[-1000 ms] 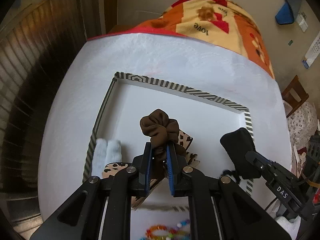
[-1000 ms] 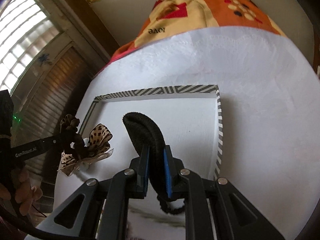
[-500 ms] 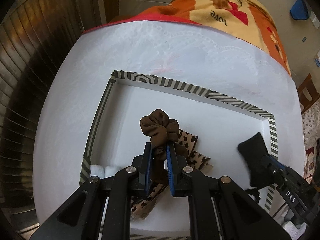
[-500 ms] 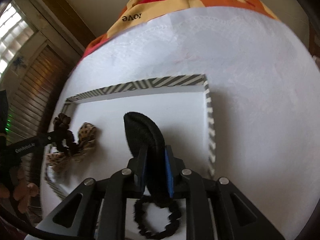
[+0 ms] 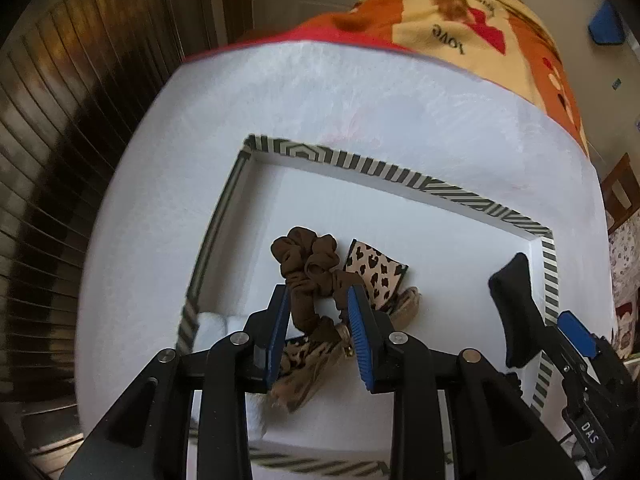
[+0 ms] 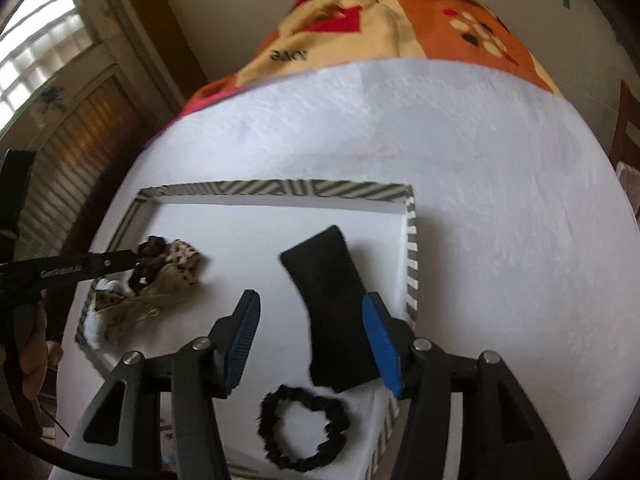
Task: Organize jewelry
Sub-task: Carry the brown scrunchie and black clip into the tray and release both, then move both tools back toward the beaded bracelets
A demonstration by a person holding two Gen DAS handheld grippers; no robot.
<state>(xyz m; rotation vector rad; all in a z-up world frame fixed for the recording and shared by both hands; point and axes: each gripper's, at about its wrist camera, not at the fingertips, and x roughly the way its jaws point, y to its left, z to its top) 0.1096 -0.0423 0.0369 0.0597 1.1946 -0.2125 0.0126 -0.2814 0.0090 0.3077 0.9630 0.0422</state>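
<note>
White tray (image 6: 412, 256), brown scrunchie (image 5: 306, 258), both grippers' fingers apart

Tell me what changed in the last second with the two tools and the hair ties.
Both tools opened. The left tool let go of the brown scrunchie; the right tool released the black hair piece. Both now lie in the striped tray, which stayed put.

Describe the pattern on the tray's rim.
Dark-and-pale chevron stripes on the tray rim, clearest in the right wrist view.
</note>
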